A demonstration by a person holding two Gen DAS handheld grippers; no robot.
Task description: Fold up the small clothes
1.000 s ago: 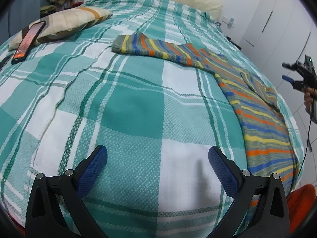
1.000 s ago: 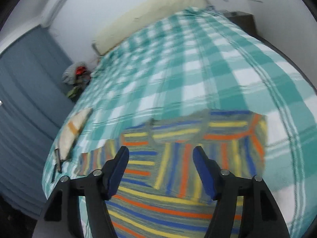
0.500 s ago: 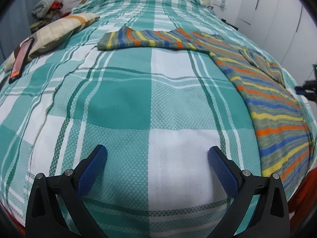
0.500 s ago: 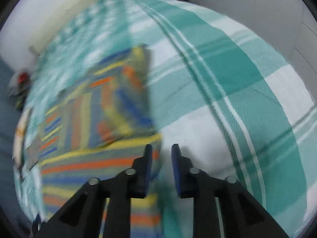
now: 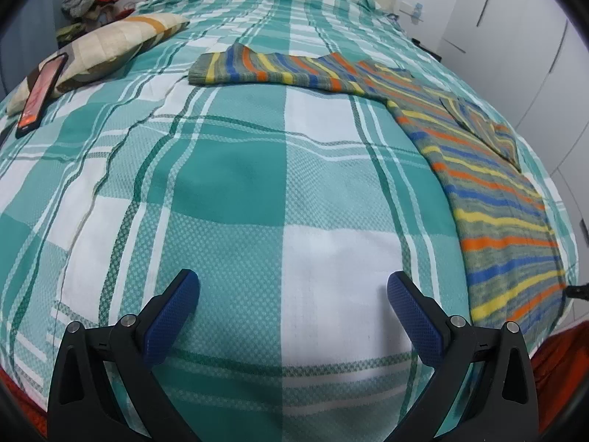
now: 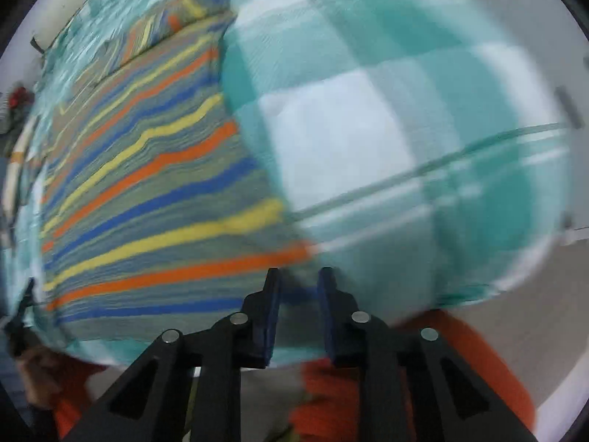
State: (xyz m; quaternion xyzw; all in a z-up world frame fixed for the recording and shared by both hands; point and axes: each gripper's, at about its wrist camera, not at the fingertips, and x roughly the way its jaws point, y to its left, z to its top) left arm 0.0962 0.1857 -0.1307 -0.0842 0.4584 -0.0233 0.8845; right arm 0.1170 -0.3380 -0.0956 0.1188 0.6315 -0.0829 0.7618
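The bed [image 5: 228, 169], under a teal and white check cover, fills both views, and the striped sweater [image 5: 493, 199] serves as the landmark. In the left view the sweater lies flat on the bed's far right side, one sleeve [image 5: 279, 68] stretched out to its left and the other folded over its chest. Compared with a second ago the sweater has not shifted on the bed, and the left view has changed only a little. The right view has changed a lot: a second ago it looked up the bed across the sweater's chest, and now it looks steeply down at the sweater's lower right corner by the bed's edge, all of it smeared by blur.

A pillow [image 5: 110, 46] lies well to the left of the sleeve, with a phone [image 5: 40, 94] leaning on it.

The left tongs [image 5: 292, 294] stand wide open over bare cover, well to the left of the sweater's hem, touching nothing. The right tongs [image 6: 298, 283] show a narrow gap; they have just been closing and then opening slightly. Their tips sit just at the hem's corner, where blurred fabric shows between them, but whether the pads press on it I cannot tell.
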